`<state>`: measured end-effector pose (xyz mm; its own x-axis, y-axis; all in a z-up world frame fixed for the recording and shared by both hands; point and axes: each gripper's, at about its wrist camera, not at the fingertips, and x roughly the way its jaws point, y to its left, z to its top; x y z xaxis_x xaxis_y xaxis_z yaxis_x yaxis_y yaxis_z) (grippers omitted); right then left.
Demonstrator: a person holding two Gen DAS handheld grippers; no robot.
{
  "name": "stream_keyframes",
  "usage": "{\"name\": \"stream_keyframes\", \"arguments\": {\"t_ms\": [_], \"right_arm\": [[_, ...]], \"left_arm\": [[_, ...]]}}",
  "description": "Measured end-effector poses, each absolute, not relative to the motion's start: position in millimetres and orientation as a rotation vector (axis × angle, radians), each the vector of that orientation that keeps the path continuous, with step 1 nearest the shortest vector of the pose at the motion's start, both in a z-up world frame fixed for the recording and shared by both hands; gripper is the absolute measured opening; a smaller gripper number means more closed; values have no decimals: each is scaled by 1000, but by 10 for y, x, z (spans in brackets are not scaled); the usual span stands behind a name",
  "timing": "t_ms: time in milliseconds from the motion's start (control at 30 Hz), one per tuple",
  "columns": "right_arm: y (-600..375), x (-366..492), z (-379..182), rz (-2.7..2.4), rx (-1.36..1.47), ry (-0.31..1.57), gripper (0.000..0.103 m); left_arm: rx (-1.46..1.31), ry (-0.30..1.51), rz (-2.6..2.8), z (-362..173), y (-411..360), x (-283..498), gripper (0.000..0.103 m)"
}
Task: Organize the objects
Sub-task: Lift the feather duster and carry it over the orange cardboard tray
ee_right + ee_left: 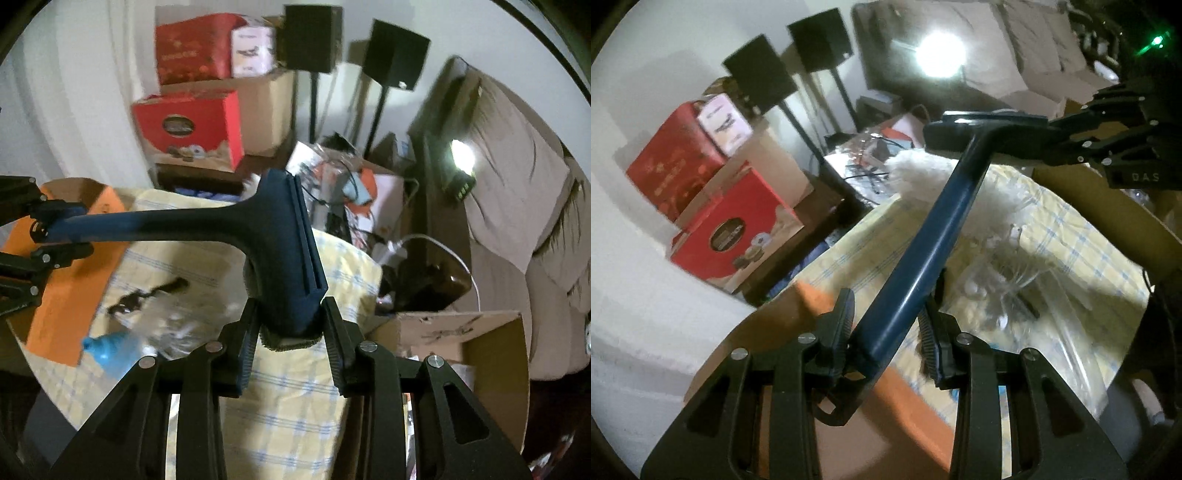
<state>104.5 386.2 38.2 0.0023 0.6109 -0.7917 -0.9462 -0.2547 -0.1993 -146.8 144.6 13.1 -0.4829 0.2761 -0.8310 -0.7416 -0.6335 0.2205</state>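
Blue squeegee point(916, 251) held in the air over a yellow checked cloth point(1071, 236), left gripper point(886, 332) clamped narrowly on its handle end, right gripper point(288, 325) clamped narrowly on its head, clear plastic bag point(1015, 291) on the cloth below, red boxes point(192, 125) stacked behind

**Both grippers hold a blue squeegee**

The left gripper point(886, 332) clamps the handle end of the blue squeegee point(923, 236); the right gripper point(1049, 136) grips its crossbar head at upper right. White fluff point(916, 177) shows beneath the head. Below lie a yellow checked cloth point(1067, 236) and a clear plastic bag point(1008, 295). Red boxes point(731, 236) stack at left.
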Motion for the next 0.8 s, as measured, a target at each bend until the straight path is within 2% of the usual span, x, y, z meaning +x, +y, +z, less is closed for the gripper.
{"name": "stream_keyframes", "arguments": {"t_ms": [400,800], "right_arm": [[3723,0,613,1714,-1026,359,34],[3814,-794,506,1786,-1119,336,33]], "left_arm": [[-1089,642,2257,364,276,-1206,31],[-1215,475,2269,224,-503,-1213,32]]}}
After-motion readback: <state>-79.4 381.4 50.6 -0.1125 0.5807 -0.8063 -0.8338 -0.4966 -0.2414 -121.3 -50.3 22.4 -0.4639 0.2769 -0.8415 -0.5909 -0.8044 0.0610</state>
